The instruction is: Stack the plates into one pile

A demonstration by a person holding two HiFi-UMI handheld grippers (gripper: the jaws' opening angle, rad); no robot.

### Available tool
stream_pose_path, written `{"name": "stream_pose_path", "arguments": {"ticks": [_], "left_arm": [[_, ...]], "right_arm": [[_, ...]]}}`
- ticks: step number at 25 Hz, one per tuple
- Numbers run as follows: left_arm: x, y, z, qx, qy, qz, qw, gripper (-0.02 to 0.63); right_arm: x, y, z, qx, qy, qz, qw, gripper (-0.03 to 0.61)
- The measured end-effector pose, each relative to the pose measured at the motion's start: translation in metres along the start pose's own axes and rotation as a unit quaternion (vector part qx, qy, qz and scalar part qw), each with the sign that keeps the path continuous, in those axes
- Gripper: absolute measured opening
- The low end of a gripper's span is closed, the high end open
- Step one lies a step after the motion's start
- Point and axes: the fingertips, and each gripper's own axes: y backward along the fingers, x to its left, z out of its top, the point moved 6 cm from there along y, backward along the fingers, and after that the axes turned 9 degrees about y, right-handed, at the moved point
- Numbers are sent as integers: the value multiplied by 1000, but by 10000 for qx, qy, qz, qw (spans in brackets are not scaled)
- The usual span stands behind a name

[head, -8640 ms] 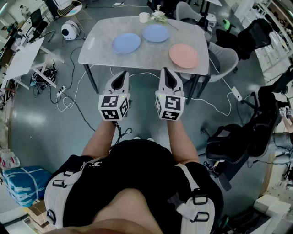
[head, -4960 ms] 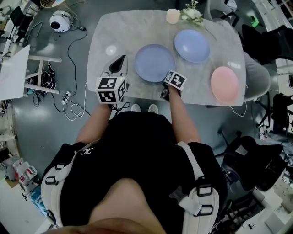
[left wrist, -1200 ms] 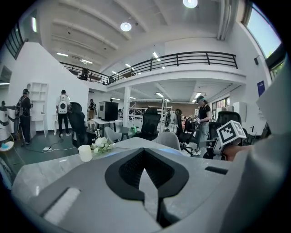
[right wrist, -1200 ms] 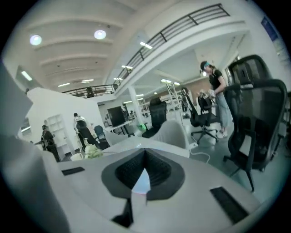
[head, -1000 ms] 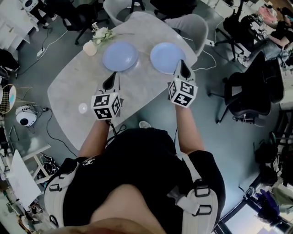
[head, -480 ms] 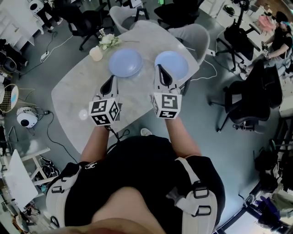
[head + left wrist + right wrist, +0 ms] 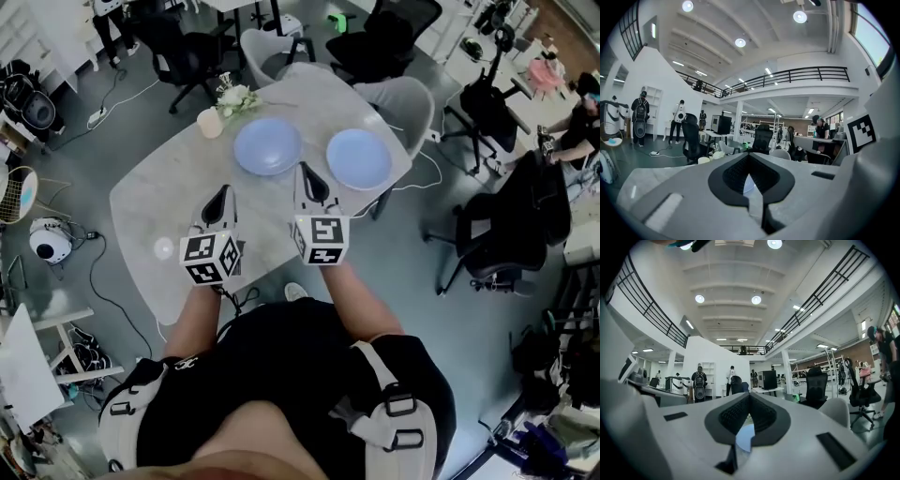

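Both forearms reach forward side by side over the table's (image 7: 155,202) near edge. The left gripper (image 7: 221,193) and right gripper (image 7: 308,174) have their jaws clenched on nothing. Ahead lie two blue plates, apart: the left plate (image 7: 267,147) mid-table, the right plate (image 7: 359,158) close to the right edge, with bare tabletop left of the left gripper.

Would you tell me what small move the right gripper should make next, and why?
Probably open the right gripper and ease it toward the near rim of the right plate. Its jaws are shut on nothing, and that plate lies apart from the left plate, not yet stacked.
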Motion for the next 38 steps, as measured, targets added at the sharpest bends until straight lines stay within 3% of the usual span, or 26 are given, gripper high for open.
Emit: {"name": "stream_pose_path", "arguments": {"ticks": [10, 20, 27, 34, 38], "left_arm": [[55, 47, -22, -30, 484, 385, 9981, 3], [71, 65, -17, -290, 539, 910, 9940, 3], [25, 34, -26, -215, 344, 1315, 9905, 3], [-77, -64, -44, -321, 436, 1905, 9802, 4], [-128, -103, -54, -234, 652, 2249, 9719, 3]], "right_arm": [[79, -20, -10, 427, -57, 604, 9972, 8], [90, -38, -7, 360, -45, 990, 9944, 8], [37, -47, -19, 242, -210, 1340, 9905, 8], [-89, -63, -45, 9, -66, 2101, 9777, 8], [-154, -79, -57, 205, 77, 2525, 9673, 8]]}}
